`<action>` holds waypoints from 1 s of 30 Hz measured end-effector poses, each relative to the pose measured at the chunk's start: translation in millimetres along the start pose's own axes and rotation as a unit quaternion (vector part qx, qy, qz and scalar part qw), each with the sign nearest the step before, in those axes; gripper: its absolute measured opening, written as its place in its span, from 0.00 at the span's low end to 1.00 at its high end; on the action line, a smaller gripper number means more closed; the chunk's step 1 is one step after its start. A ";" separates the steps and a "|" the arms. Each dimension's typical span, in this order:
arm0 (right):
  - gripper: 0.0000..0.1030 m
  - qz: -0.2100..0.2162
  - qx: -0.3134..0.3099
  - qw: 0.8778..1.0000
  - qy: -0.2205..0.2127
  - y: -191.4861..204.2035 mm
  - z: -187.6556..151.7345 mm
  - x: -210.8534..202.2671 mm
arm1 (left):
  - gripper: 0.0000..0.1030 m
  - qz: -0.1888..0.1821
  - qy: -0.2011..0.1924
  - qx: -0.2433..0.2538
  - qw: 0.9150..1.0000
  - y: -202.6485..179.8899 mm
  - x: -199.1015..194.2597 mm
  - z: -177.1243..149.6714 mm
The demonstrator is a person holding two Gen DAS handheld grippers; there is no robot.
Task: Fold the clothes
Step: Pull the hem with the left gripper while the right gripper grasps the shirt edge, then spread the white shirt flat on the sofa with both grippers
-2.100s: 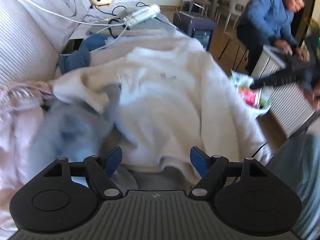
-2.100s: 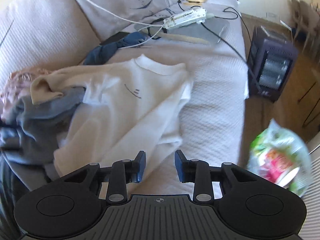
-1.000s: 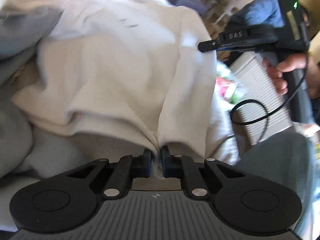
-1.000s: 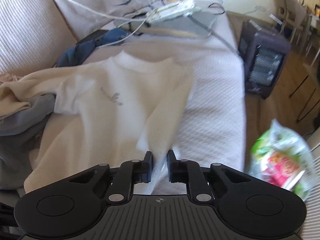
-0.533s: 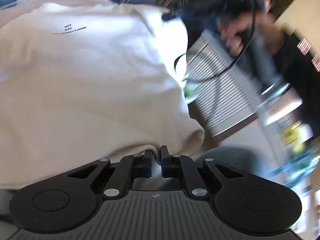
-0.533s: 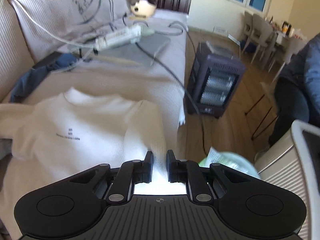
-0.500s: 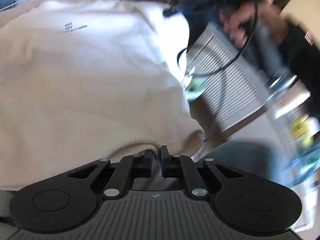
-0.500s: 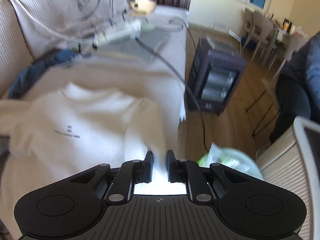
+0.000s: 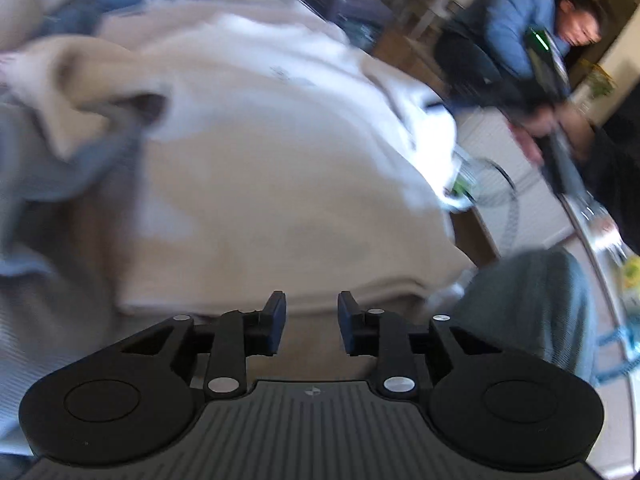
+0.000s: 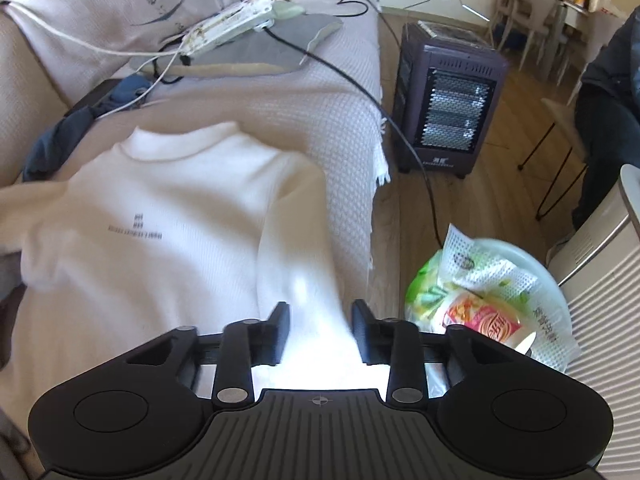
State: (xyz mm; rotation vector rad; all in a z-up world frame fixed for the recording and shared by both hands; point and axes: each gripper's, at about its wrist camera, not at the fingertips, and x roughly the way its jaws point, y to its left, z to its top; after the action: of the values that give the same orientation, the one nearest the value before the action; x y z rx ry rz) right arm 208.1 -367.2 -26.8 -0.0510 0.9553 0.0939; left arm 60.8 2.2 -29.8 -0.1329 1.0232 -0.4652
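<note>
A cream long-sleeved top (image 10: 168, 208) lies spread on the sofa, collar away from me, small dark print on its chest. Its right sleeve runs down to my right gripper (image 10: 318, 330), whose jaws stand open on either side of the cuff. In the left wrist view the same top (image 9: 260, 168) is blurred, its hem just ahead of my left gripper (image 9: 310, 324), which is open and holds nothing. A grey garment (image 9: 48, 168) is bunched at the top's left side.
A white power strip (image 10: 230, 20) with cables lies on a grey pad (image 10: 260, 50) at the sofa's far end. A dark heater (image 10: 448, 104) stands on the floor, a bin with a plastic bag (image 10: 484, 296) nearer. A person in blue (image 9: 520, 40) sits at the right.
Both grippers were shut on the cream top half a second ago; now both have opened and let go. The top has dropped flat on the sofa.
</note>
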 end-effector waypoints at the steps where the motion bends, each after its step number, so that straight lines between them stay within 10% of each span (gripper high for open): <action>1: 0.36 0.006 -0.001 1.000 0.002 -2.6 -3.0 -1.6 | 0.25 0.004 -0.005 -0.012 1.000 3.4 3.6 5.9; 7: 0.35 0.010 -0.026 1.000 0.012 -4.9 -30.4 -3.6 | 0.25 0.007 -0.018 -0.033 0.999 -1.3 22.1 21.1; 11: 0.05 -0.005 -0.045 0.999 0.028 -1.6 -40.4 -8.1 | 0.25 0.008 -0.021 -0.019 1.000 -7.7 31.1 22.1; 17: 0.04 0.029 -0.025 0.999 0.014 0.6 -13.4 -50.6 | 0.25 0.021 -0.014 0.001 1.000 -6.8 38.6 23.6; 23: 0.04 0.152 -0.027 0.988 -0.004 56.8 35.1 -91.7 | 0.25 0.007 -0.018 -0.014 1.000 -4.7 38.1 20.6; 30: 0.11 0.197 -0.081 0.977 0.026 156.2 51.7 -41.1 | 0.25 0.009 -0.030 -0.031 0.999 1.6 25.1 10.7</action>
State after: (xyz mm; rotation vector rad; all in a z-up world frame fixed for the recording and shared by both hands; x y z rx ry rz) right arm 210.5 -209.8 36.3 -0.0134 0.9994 0.5404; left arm 81.2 -8.4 -44.6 -0.1914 0.9804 -0.4100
